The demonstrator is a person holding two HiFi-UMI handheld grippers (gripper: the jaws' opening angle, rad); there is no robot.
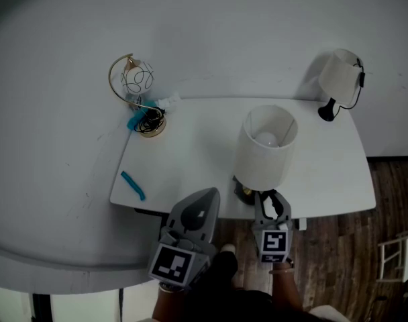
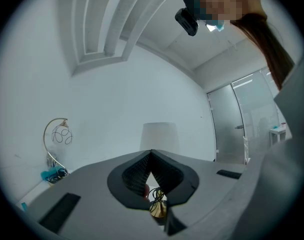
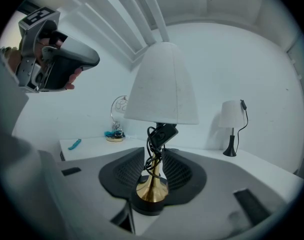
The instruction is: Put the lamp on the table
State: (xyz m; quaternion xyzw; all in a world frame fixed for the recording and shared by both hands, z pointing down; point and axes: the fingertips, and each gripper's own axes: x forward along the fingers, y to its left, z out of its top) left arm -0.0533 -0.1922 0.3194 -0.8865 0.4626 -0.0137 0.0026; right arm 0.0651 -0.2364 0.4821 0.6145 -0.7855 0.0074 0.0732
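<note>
Right gripper (image 3: 153, 153) has its fingers clamped low on the brass stem, over the black cord wound round it, of the white drum-shaded lamp with a black round base (image 1: 264, 149), which looks to stand right at the front edge of the white table (image 1: 190, 146); left gripper (image 2: 151, 155) hangs beside with fingers together on nothing. Reckon that top-heavy shade could tip it off the edge, or the loose cord let the stem slip

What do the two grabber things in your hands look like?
The left gripper and right gripper are smooth grey plastic beaks with black ribbed pads inside. Each carries a cube with black-and-white square markers.
</note>
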